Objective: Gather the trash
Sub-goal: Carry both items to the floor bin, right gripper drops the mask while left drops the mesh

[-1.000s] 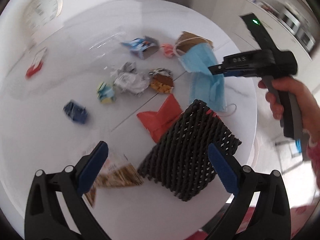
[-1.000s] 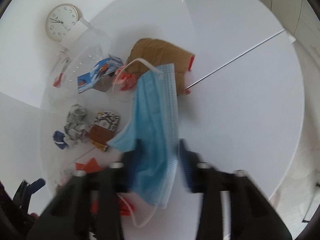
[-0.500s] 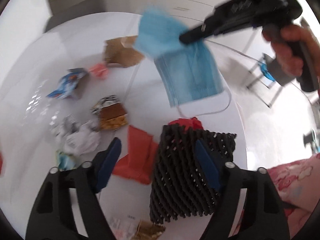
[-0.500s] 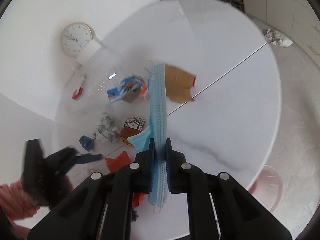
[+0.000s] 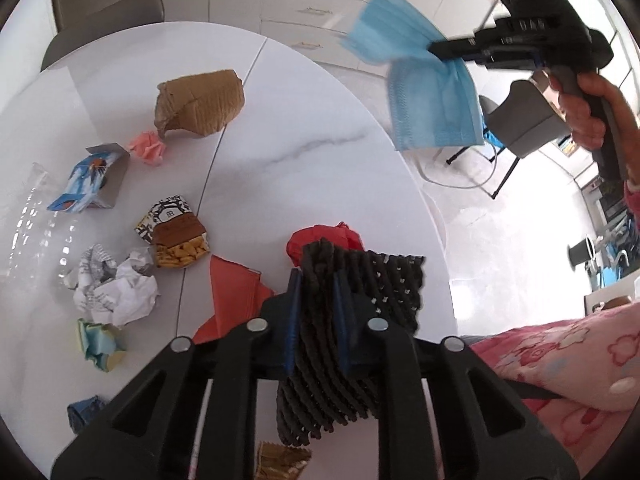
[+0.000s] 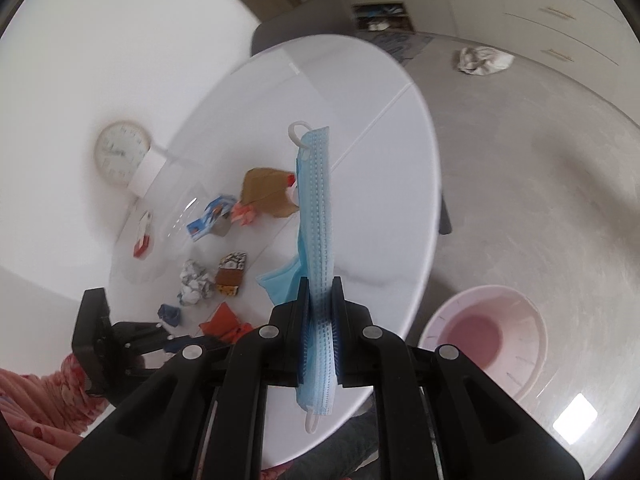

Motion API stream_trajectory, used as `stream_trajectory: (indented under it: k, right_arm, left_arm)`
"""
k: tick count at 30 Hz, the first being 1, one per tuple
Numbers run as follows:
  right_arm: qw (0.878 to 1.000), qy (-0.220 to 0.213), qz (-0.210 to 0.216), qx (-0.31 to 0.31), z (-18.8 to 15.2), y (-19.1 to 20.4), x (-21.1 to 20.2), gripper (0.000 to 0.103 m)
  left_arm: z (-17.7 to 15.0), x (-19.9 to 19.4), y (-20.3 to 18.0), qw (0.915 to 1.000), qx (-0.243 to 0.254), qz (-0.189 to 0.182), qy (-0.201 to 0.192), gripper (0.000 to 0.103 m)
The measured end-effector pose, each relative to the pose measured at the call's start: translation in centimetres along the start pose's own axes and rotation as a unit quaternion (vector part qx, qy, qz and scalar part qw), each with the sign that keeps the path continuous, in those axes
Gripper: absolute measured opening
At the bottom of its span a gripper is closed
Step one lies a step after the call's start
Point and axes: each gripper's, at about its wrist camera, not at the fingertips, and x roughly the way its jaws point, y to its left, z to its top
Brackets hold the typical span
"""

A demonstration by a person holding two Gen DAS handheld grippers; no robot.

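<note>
My left gripper (image 5: 316, 304) is shut on a black foam net sleeve (image 5: 352, 344) near the front edge of the round white table (image 5: 304, 128). My right gripper (image 6: 320, 312) is shut on a blue face mask (image 6: 318, 224) and holds it in the air; in the left wrist view the mask (image 5: 428, 92) hangs past the table's right edge. A pink bin (image 6: 488, 336) stands on the floor, below and right of the table.
On the table lie a brown paper bag (image 5: 200, 104), a blue carton (image 5: 88, 180), a pink wad (image 5: 148, 148), a snack wrapper (image 5: 176, 236), crumpled white paper (image 5: 116, 284), red paper (image 5: 236, 296) and small wads. A clock (image 6: 120, 156) leans at the wall.
My left gripper has closed on the black net sleeve. My right gripper has lifted the blue mask off the table and carried it right, beyond the table edge.
</note>
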Motion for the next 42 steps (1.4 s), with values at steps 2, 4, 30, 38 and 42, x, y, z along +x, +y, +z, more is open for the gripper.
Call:
stream_trajectory:
  k: [2,4,30,38,42]
  right_arm:
    - [1.000,-0.010,-0.009,0.008,-0.3,-1.0,-1.1,0.011]
    - [0.999,-0.018,-0.024,0.015,-0.9,-2.1,-2.4,0.011]
    - [0.971,0.168,-0.154,0.078,-11.9,-25.1,16.4,0.083]
    - [0.981,0.103,-0.161,0.042,-10.7,-26.6,6.6,0.093]
    - [0.983,0.093,-0.153,0.043,-10.7,-27.9,4.7,0.093]
  left_arm:
    - [0.1,-0.8,-0.2,0.9999,-0.008,0.002,-0.006,0.014]
    - [0.0,-1.9,-0.5,0.9998,-0.017,0.002,-0.014,0.014]
    - [8.4,6.8,-17.6,0.9914,-0.120,0.051,0.002,0.014]
    - [9.3,18.0,-19.7,0.9838,-0.147,0.078,0.066,0.014]
    - [9.2,23.0,-19.1,0.9758,-0.166,0.101,0.100,0.017]
